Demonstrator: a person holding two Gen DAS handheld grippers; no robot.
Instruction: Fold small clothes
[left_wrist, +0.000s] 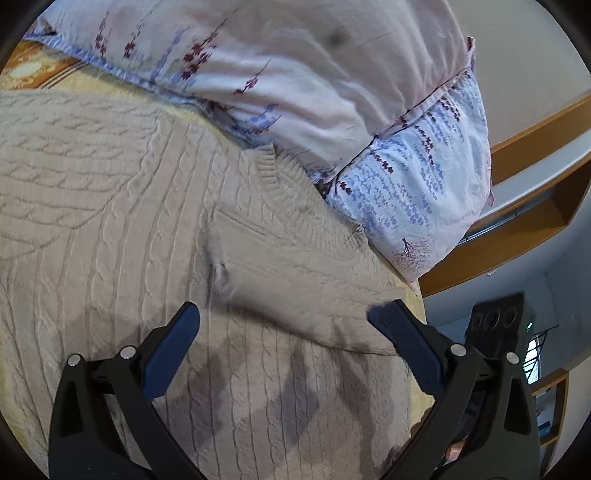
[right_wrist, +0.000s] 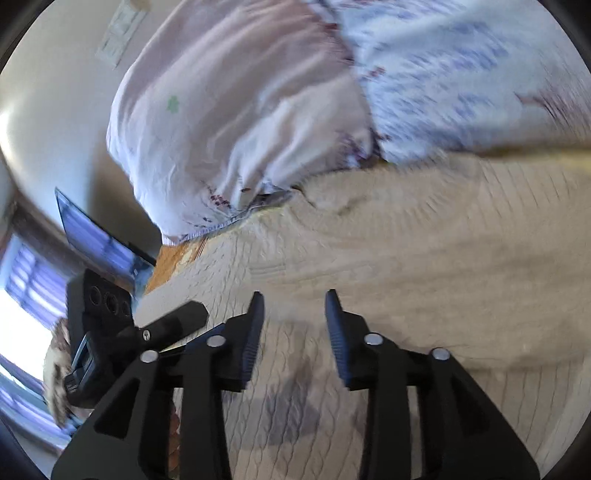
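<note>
A beige cable-knit sweater (left_wrist: 129, 221) lies spread on the bed, its ribbed neckline (left_wrist: 288, 192) toward the bedding. A sleeve (left_wrist: 295, 269) is folded across its body. My left gripper (left_wrist: 286, 314) hovers just above the folded sleeve, its blue-padded fingers (left_wrist: 173, 350) wide apart with nothing gripped. In the blurred right wrist view the same sweater (right_wrist: 406, 240) fills the lower half. My right gripper (right_wrist: 294, 295) stands over it, jaws partly apart and nothing between the pads. Each view catches the other gripper's black body at its edge.
A bunched floral duvet (left_wrist: 314, 74) (right_wrist: 240, 110) presses against the sweater's far edge. An orange and yellow bedsheet (left_wrist: 29, 70) shows at the side. Wooden shelving (left_wrist: 535, 221) lies beyond the bed's edge. A dark screen (right_wrist: 96, 236) and a bright window (right_wrist: 22, 295) stand off the bed.
</note>
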